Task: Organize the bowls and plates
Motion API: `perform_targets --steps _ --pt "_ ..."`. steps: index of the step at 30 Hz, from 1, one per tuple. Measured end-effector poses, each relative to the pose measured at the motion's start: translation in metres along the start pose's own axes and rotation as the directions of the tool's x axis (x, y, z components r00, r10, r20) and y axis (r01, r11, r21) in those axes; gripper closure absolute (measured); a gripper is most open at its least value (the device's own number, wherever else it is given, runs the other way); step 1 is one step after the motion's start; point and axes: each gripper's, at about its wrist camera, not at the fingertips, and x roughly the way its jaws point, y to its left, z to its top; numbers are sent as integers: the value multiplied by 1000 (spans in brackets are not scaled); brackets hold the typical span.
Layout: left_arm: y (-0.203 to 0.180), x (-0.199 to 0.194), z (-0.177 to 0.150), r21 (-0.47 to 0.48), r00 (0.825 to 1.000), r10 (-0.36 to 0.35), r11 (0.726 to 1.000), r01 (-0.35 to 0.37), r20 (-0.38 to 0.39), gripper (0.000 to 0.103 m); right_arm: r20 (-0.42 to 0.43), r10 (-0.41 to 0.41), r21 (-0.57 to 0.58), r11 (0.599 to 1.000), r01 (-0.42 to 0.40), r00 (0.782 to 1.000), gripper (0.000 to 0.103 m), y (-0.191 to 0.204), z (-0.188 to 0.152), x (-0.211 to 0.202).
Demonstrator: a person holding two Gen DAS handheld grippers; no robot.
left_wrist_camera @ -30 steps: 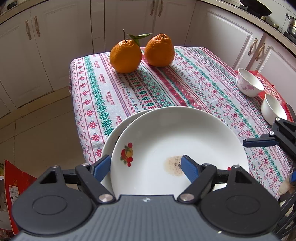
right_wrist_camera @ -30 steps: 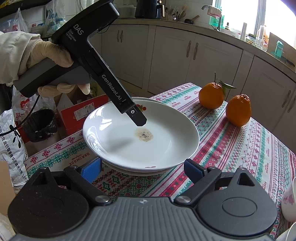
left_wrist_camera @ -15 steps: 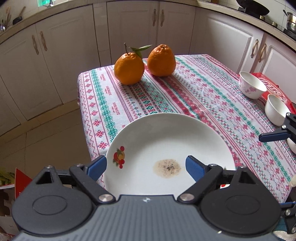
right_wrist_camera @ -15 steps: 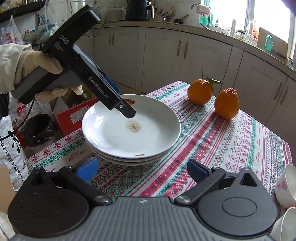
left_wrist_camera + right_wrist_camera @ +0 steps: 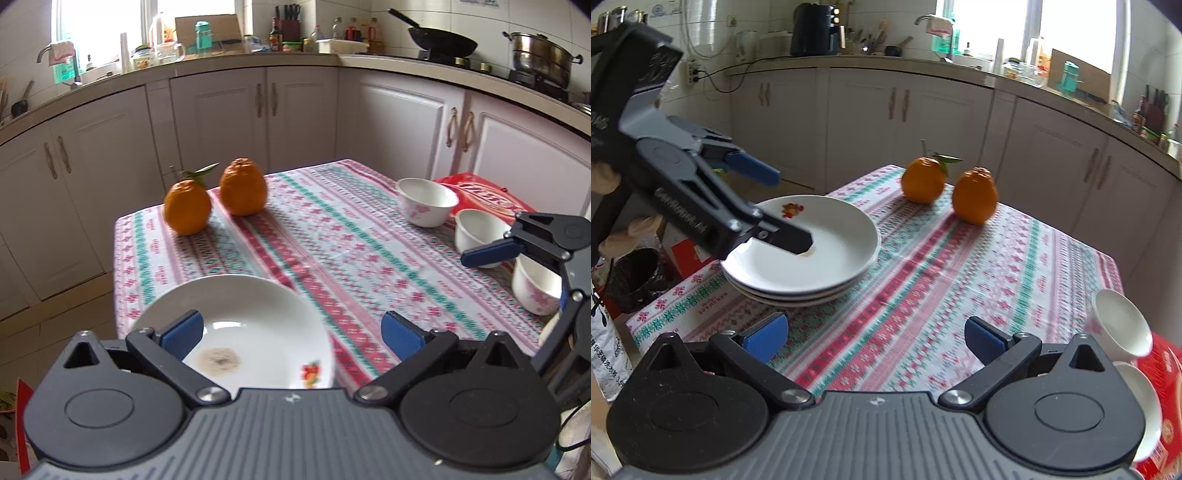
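Across the table (image 5: 923,295), a patterned cloth, largely bare through the middle. At the near left corner, three plates (image 5: 827,258) nested into one stack with rims aligned, the topmost showing a brownish smear and a small fruit print. Judged as the plate half of the job settled, hence nothing gripped there.

Along the right edge, three bowls (image 5: 424,201) standing singly and upright, close together beside a red packet (image 5: 487,195). Not yet nested; probably next.

Near the far edge, two oranges (image 5: 188,206) side by side, well clear of the crockery.

Above the stack, left gripper (image 5: 792,208), fingers just spread to full width and holding nothing, one finger hanging over the top plate without clamping its rim. Over the near edge, right gripper (image 5: 875,339), likewise wide apart and empty, only bare cloth between the fingers, free to turn toward the bowls.
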Motion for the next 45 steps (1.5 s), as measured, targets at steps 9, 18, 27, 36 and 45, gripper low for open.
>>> perform_targets --steps 9,18,27,36,45 --pt "-74 4 -13 57 998 -46 997 44 32 1 11 -137 103 985 135 991 0 -45 -35 -46" --pt "-152 24 -29 136 986 -148 981 137 76 0 -12 -232 171 958 230 973 0 -83 -76 -82" --pt "-221 48 -36 264 972 -219 946 190 85 0 -91 -296 227 924 309 951 0 -120 -115 -98" --pt "-254 76 -34 292 947 -320 910 296 36 1 -111 -217 312 919 241 970 0 -158 -139 -98" --pt "-261 93 -29 259 932 -363 902 345 21 1 -107 -97 399 907 133 989 5 -184 -141 -92"
